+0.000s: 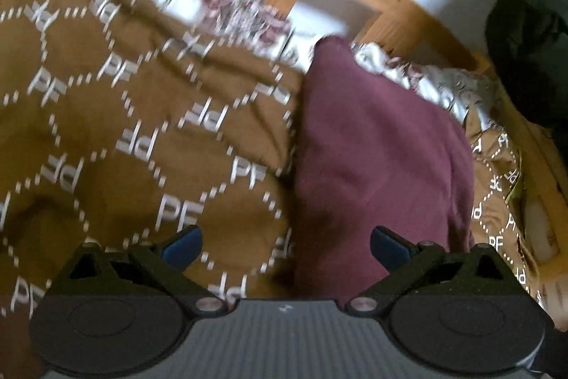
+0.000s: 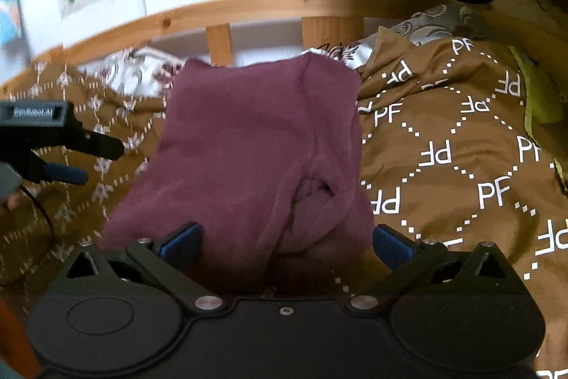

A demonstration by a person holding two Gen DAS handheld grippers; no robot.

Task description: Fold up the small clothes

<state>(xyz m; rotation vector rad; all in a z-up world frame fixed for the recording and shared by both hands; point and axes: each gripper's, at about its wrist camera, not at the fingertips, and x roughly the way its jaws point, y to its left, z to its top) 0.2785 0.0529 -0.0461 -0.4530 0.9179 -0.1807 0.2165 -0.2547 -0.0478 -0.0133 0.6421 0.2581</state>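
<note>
Rumpled brown bedspread [image 2: 461, 137] covers the bed, with the maroon garment [image 2: 255, 144] lying mid-bed toward the wooden headboard [image 2: 248, 2]. Left hand-held gripper [image 1: 285, 245] and right hand-held gripper [image 2: 285, 245] are both spread, empty. A pinch could snag the bedspread too, dragging both.

"PF" on brown quilt [image 2: 461, 137] (repeated, white)

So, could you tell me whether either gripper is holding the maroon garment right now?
Neither: the left gripper and right gripper are both open, and the maroon garment lies loose on the brown bedspread.
</note>
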